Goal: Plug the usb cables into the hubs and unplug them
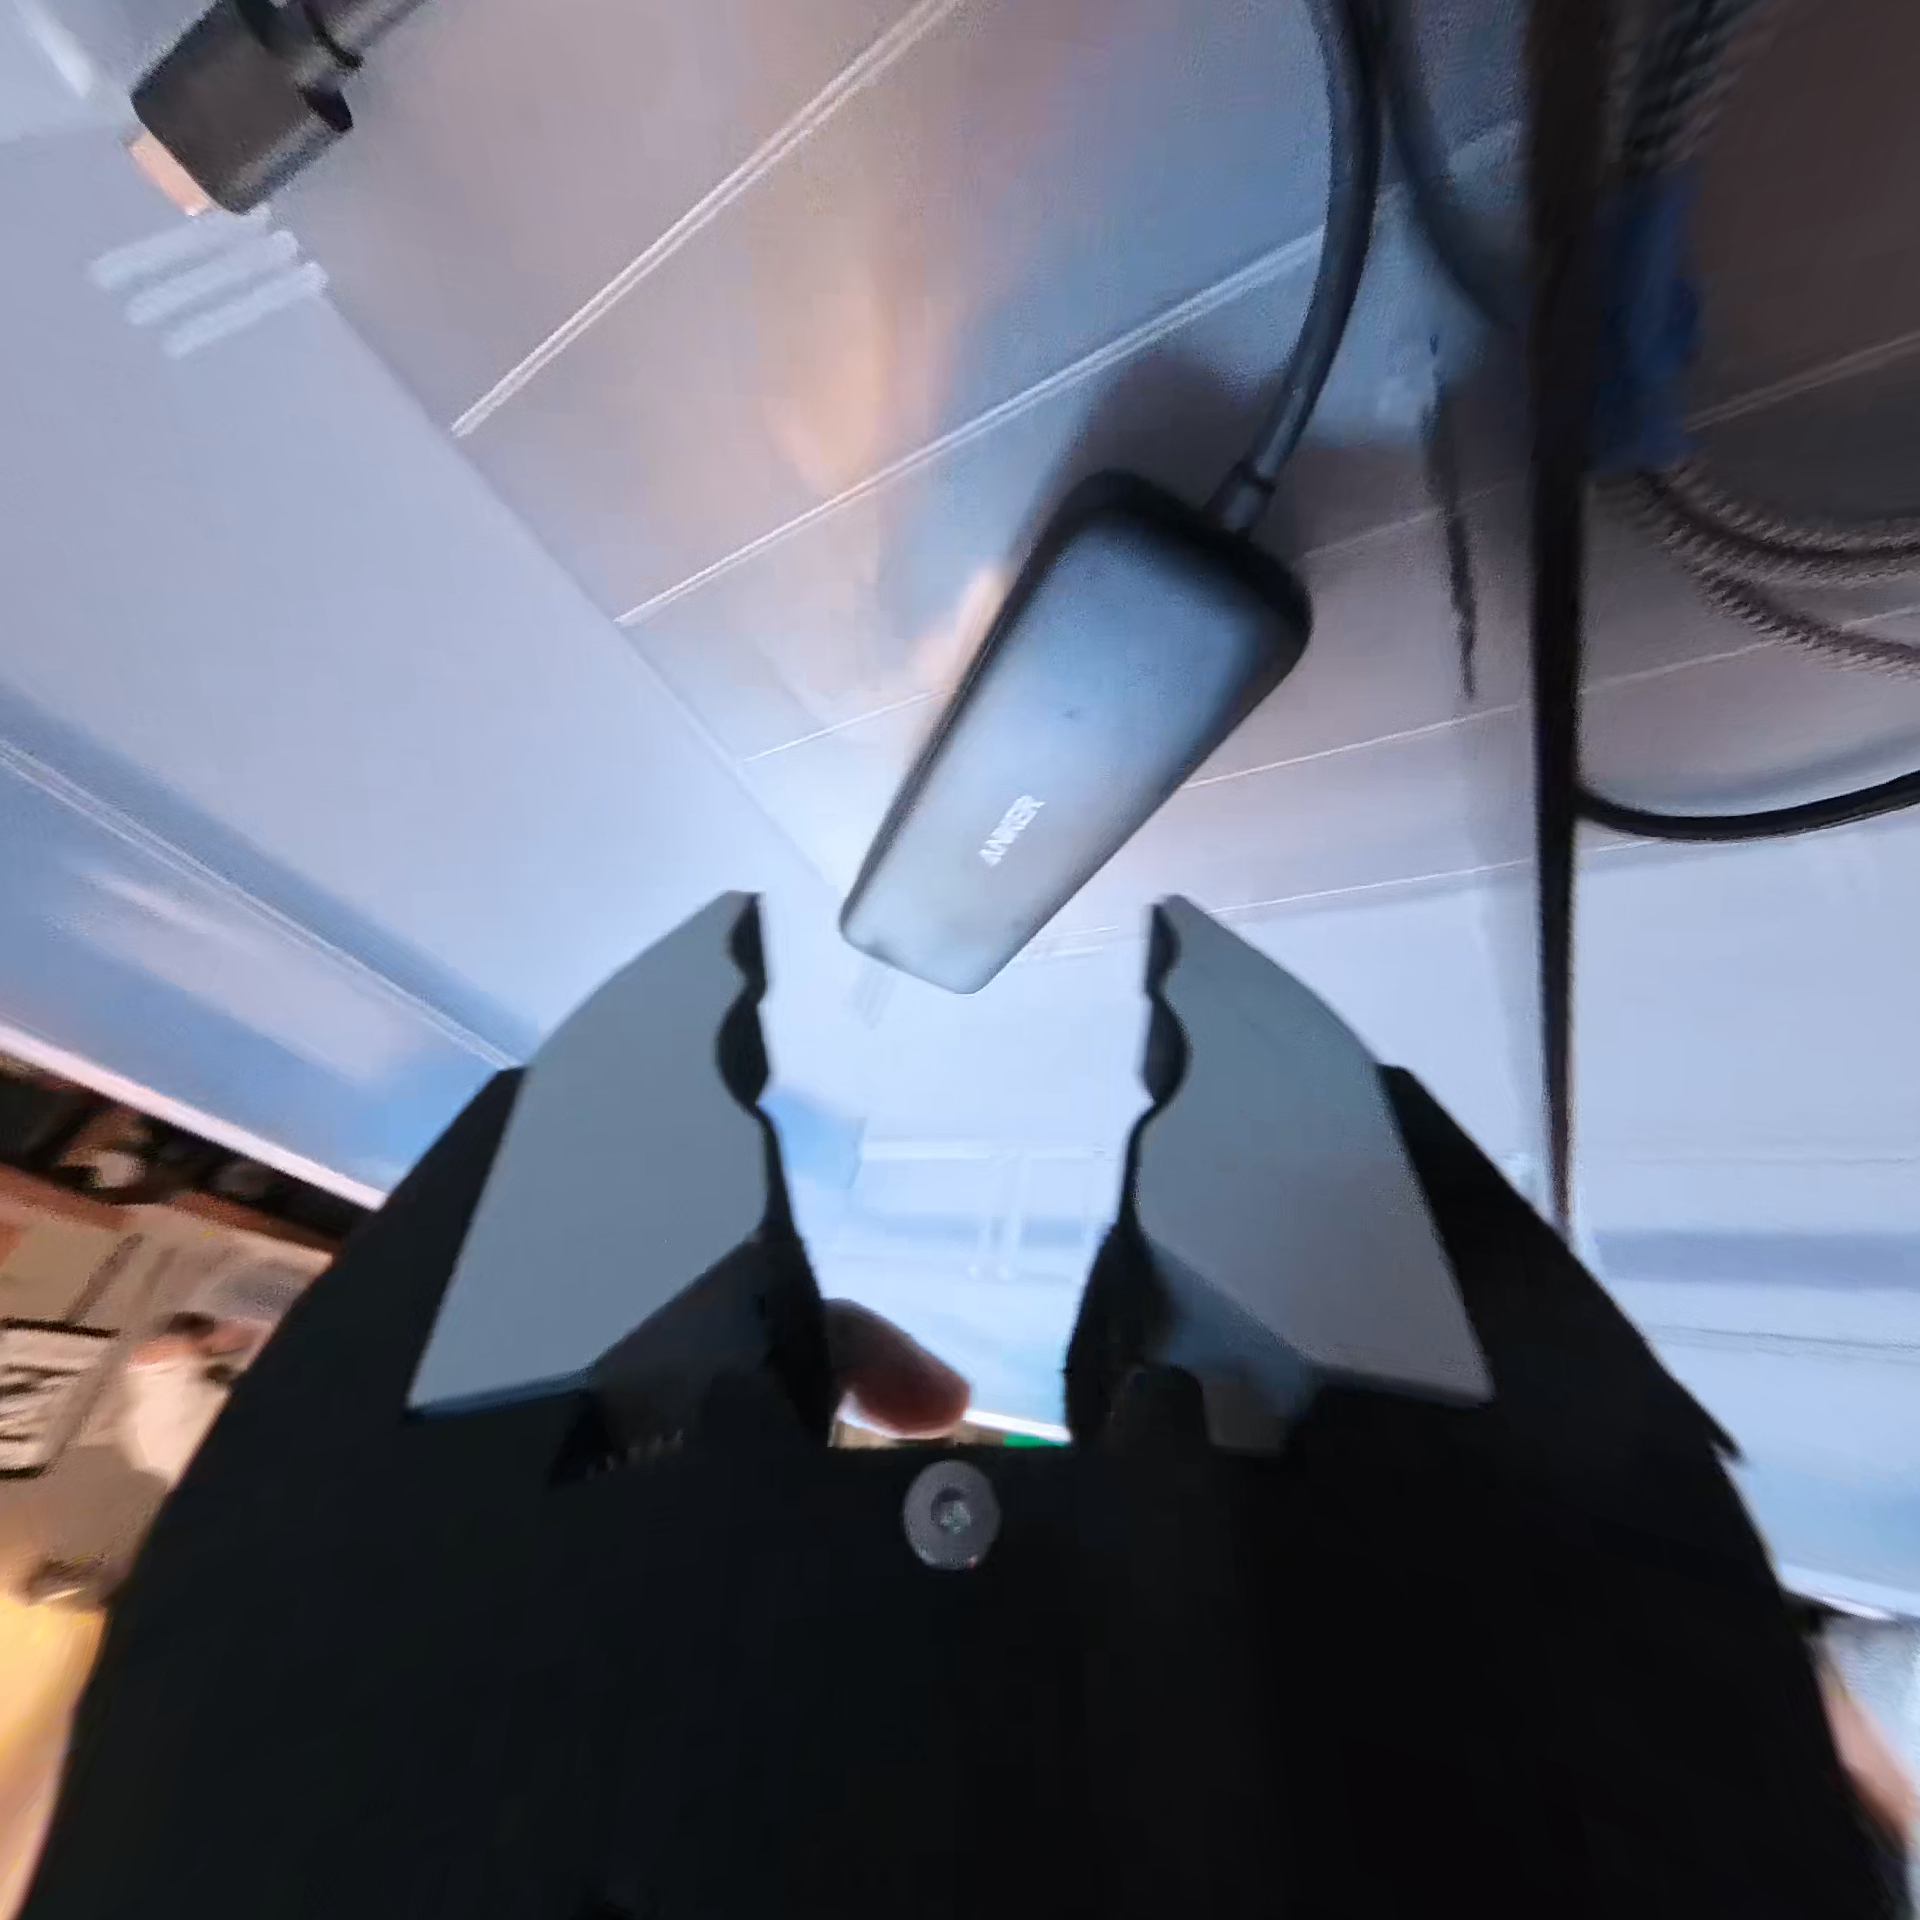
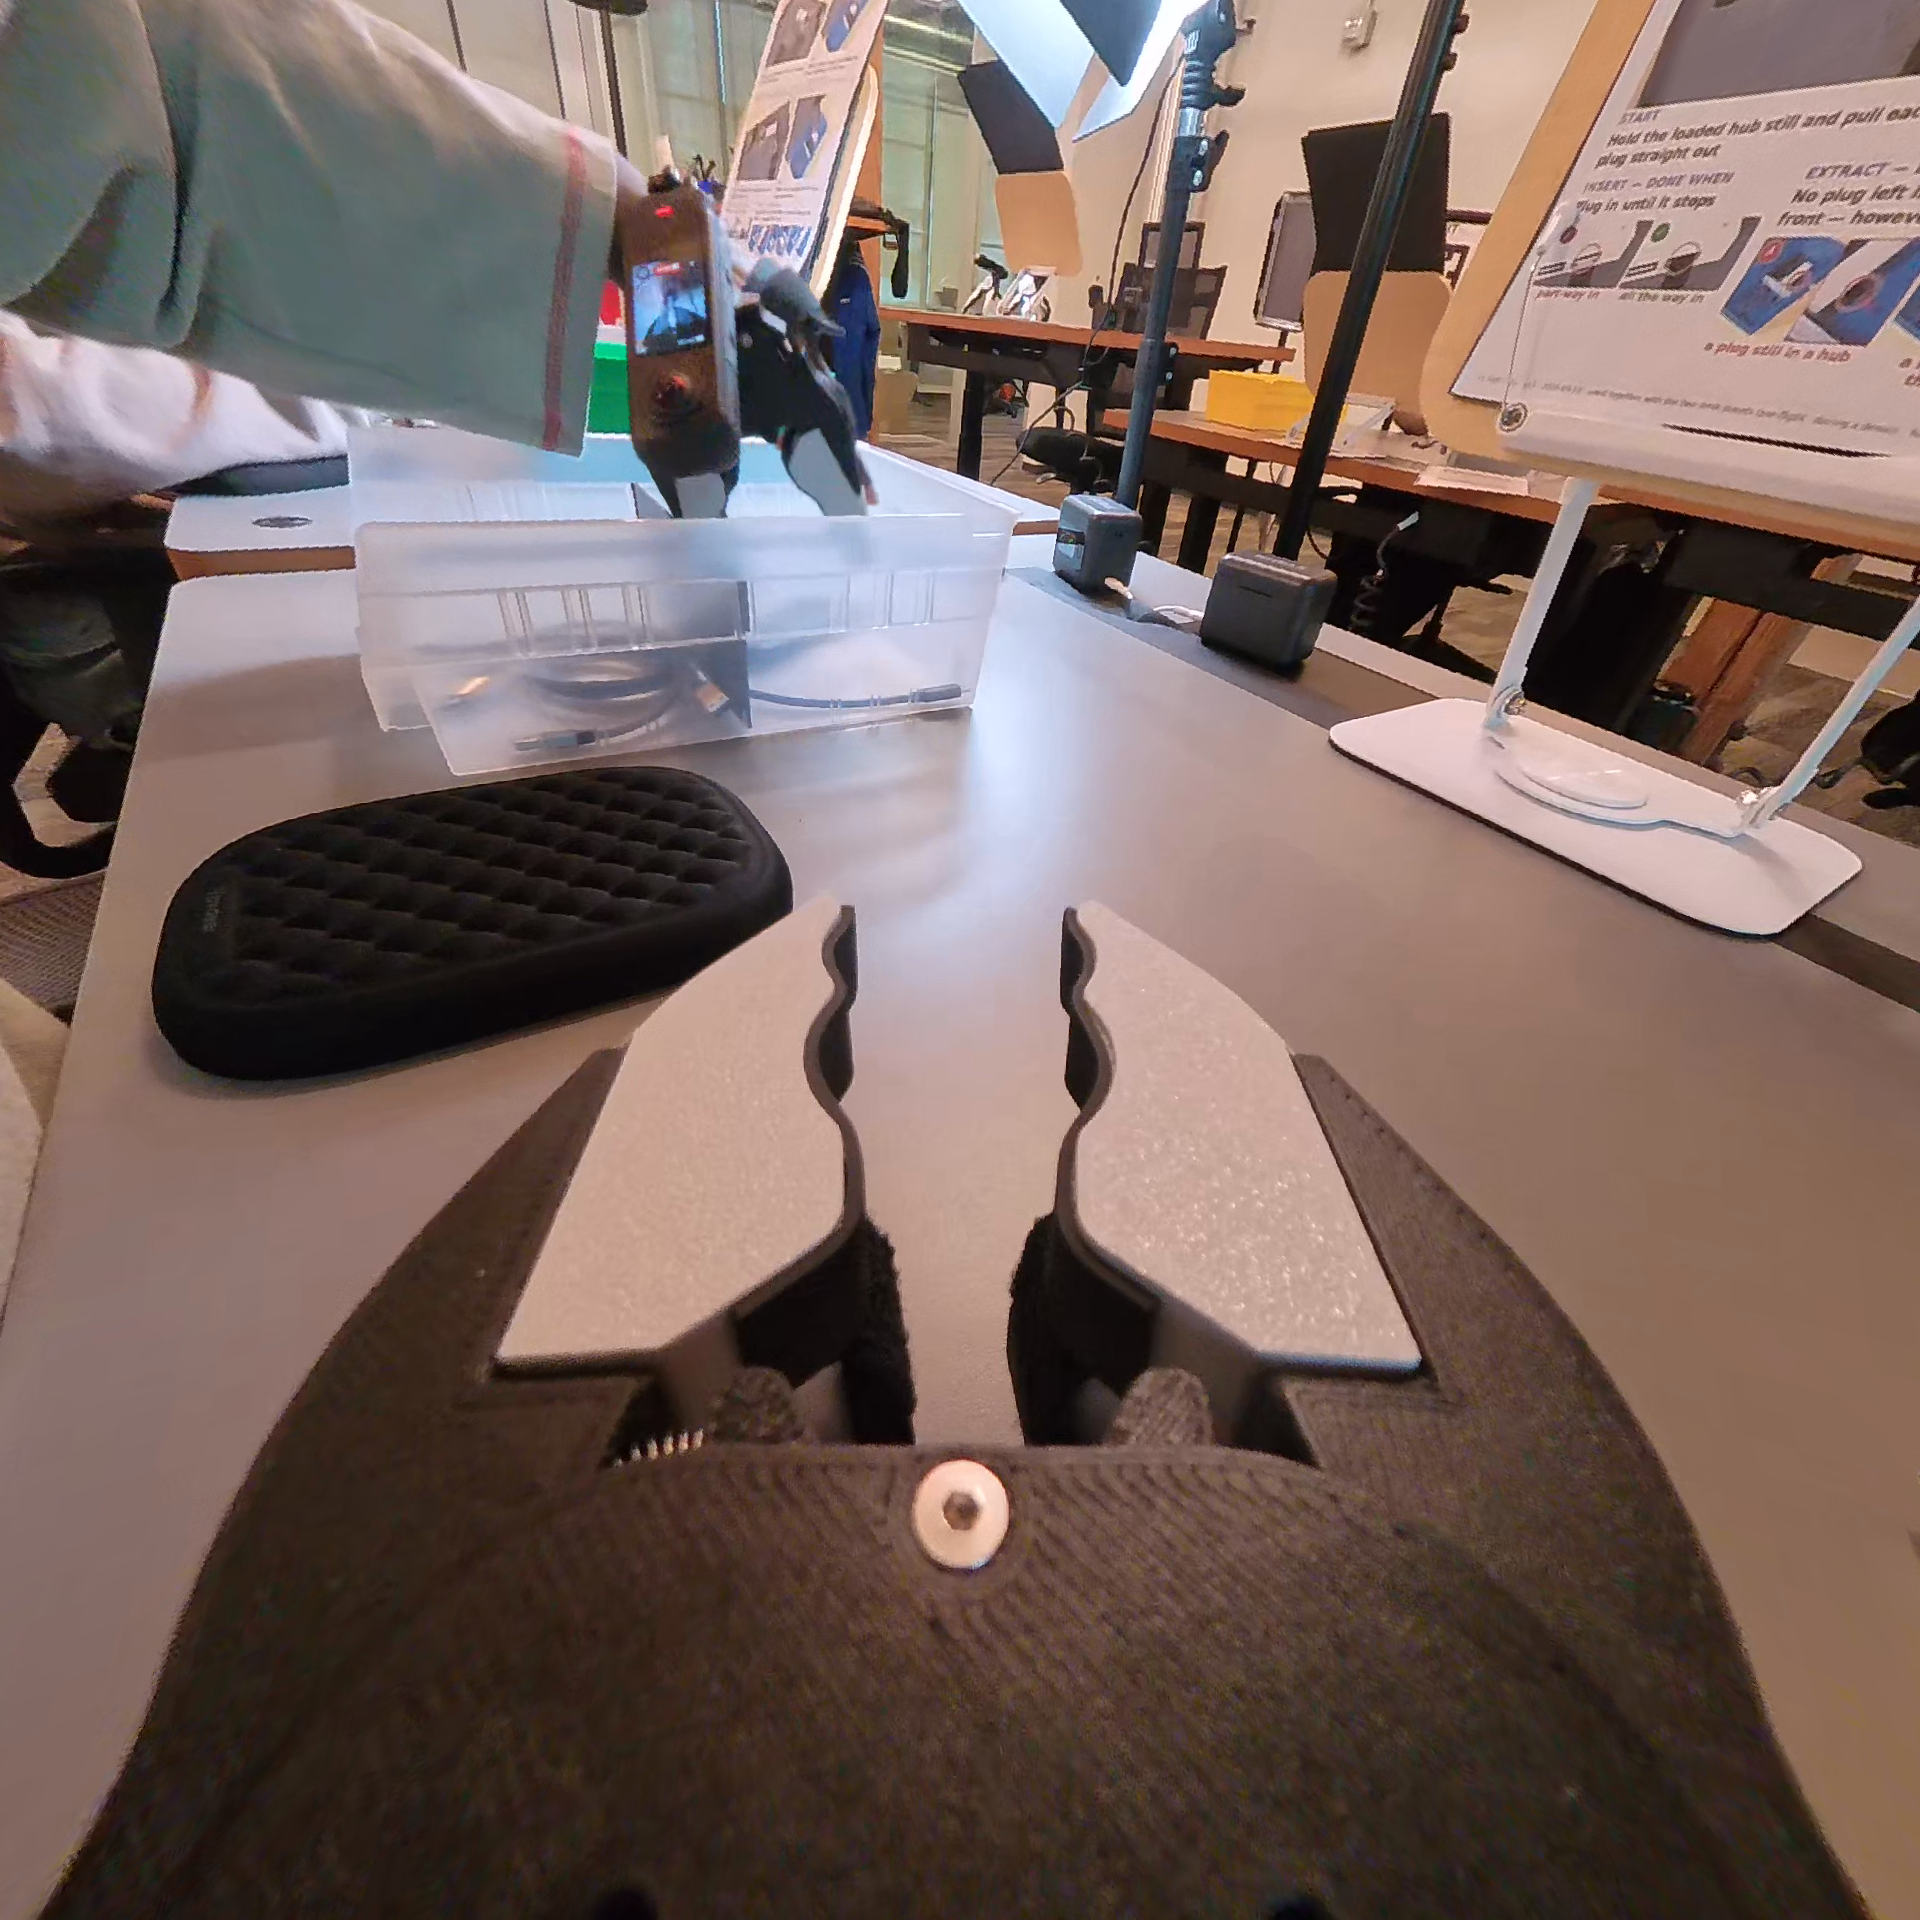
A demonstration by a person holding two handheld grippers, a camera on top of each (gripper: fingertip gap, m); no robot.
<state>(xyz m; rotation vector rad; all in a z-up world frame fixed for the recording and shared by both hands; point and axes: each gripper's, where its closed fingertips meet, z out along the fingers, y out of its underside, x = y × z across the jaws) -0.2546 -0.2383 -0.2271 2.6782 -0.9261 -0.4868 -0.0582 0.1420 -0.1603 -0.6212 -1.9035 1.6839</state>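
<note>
In the left wrist view a dark grey USB hub (image 1: 1081, 727) lies on the floor of a clear plastic bin (image 1: 416, 623), its cable (image 1: 1340, 260) running up and away. My left gripper (image 1: 956, 914) is open and empty, its tips just short of the hub's near end. A black plug (image 1: 239, 114) shows at top left, and coiled braided cables (image 1: 1766, 582) lie at the right. In the right wrist view my right gripper (image 2: 958, 925) is open and empty, low over the grey table (image 2: 1247, 883). The left gripper (image 2: 769, 478) reaches into the bin (image 2: 675, 613) there.
A black padded mat (image 2: 468, 914) lies on the table in front of the bin. A white stand (image 2: 1600, 821) holding an instruction sheet is at the right. Two small grey boxes (image 2: 1262, 618) sit at the table's far edge. A person's sleeve (image 2: 312, 208) is at upper left. Spacing between my two grippers at the tips: around 45 cm. The black plug (image 1: 239, 114) lies some 12 cm from my left tips, 35 cm from my right tips.
</note>
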